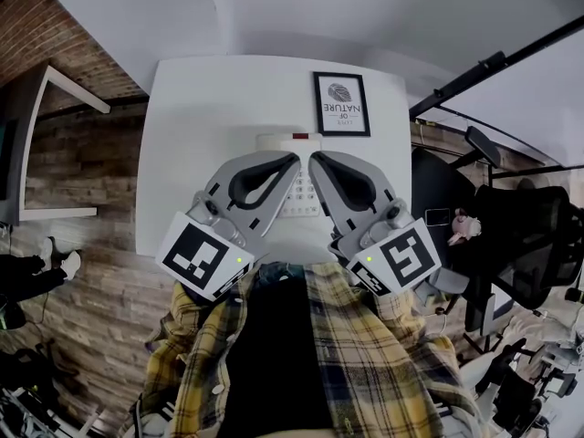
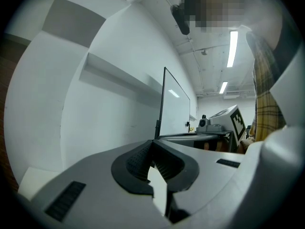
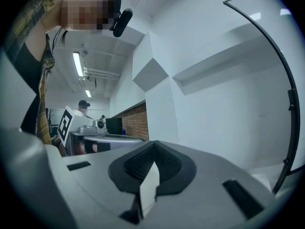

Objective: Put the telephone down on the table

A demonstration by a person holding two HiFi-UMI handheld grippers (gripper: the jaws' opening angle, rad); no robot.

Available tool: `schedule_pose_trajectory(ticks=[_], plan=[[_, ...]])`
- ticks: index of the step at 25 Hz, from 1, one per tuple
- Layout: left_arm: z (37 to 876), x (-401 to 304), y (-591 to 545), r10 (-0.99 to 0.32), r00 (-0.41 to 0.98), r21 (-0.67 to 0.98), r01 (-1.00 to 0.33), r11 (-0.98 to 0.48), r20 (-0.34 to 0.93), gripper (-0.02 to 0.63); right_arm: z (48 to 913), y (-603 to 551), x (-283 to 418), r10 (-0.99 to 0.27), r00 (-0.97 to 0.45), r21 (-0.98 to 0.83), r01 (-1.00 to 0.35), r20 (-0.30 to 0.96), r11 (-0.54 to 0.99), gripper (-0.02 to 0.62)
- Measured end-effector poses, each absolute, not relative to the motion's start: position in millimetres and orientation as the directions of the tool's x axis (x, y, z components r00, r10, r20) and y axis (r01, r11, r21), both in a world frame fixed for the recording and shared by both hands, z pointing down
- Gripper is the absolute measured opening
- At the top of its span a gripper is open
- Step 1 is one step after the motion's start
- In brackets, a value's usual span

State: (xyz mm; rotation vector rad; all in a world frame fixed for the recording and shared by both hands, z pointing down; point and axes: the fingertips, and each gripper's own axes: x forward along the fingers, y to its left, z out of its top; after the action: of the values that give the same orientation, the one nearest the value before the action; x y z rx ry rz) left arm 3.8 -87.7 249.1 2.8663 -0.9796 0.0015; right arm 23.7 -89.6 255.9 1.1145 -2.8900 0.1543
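A white telephone [image 1: 300, 195] lies on the white table [image 1: 182, 153], its keypad showing between my two grippers and its far end [image 1: 290, 140] beyond their tips. My left gripper [image 1: 296, 157] is shut and holds nothing; it hangs over the phone's left side. Tip to tip with it, my right gripper [image 1: 313, 157] is also shut and bare over the right side. In the left gripper view the jaws [image 2: 152, 142] meet before a white wall, and in the right gripper view the gripper [image 3: 153, 143] does the same. Neither gripper view shows the telephone.
A black-framed print [image 1: 341, 104] stands at the back of the table, right of the phone; its edge shows in both gripper views [image 2: 163, 104] [image 3: 287, 104]. A black office chair [image 1: 520, 235] stands to the right, a brick wall [image 1: 64, 172] to the left.
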Motion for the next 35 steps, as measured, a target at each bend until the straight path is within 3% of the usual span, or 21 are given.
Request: schedule_pose_trajectory(ticks=[35], plan=[[252.3,8.7,-86.6,-0.582,0.813,0.123,-0.58,-0.805,0.024,0.015,261.3,-90.0,27.3,-0.668,-0.738,-0.08,-0.674,0.096,0.734,0.025]])
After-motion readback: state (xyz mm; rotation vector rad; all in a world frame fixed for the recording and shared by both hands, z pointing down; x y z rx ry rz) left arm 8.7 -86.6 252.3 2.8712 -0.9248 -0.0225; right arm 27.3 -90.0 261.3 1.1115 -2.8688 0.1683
